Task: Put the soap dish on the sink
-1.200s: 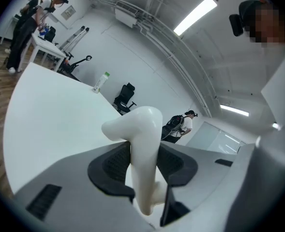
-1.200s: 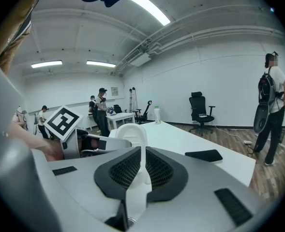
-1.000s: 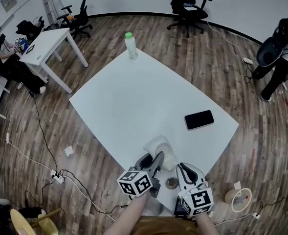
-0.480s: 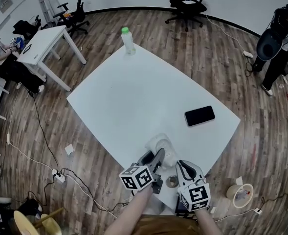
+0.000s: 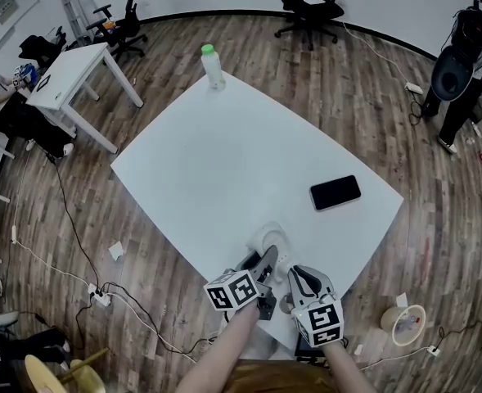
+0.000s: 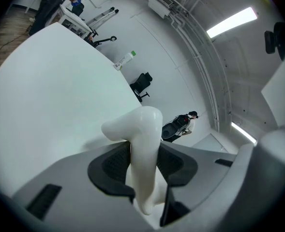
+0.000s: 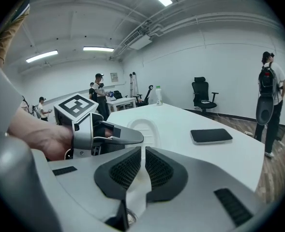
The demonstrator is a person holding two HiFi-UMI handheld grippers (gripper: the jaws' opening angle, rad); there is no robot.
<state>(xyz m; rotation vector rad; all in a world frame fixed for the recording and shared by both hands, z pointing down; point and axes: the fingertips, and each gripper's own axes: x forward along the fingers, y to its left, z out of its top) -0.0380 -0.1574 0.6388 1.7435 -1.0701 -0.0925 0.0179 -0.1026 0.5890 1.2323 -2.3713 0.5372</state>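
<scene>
A white oval soap dish with a ribbed floor lies low at the near end of the white table. My left gripper is shut on its thick rounded rim, which fills the gap between both pads. In the right gripper view the dish shows just beyond the left gripper's finger. My right gripper is shut on a thin white edge directly above a round metal drain; this looks like the sink's rim. The rest of the sink is hidden under both grippers.
A black phone lies on the table to the right. A green-capped bottle stands at the far corner. A person with a backpack stands at the far right. A tape roll lies on the floor near the table's front corner.
Both grippers have sunk together towards the table, carrying the white pieces down with them. The left gripper has rolled slightly. Neither pair of jaws has changed its grip.
</scene>
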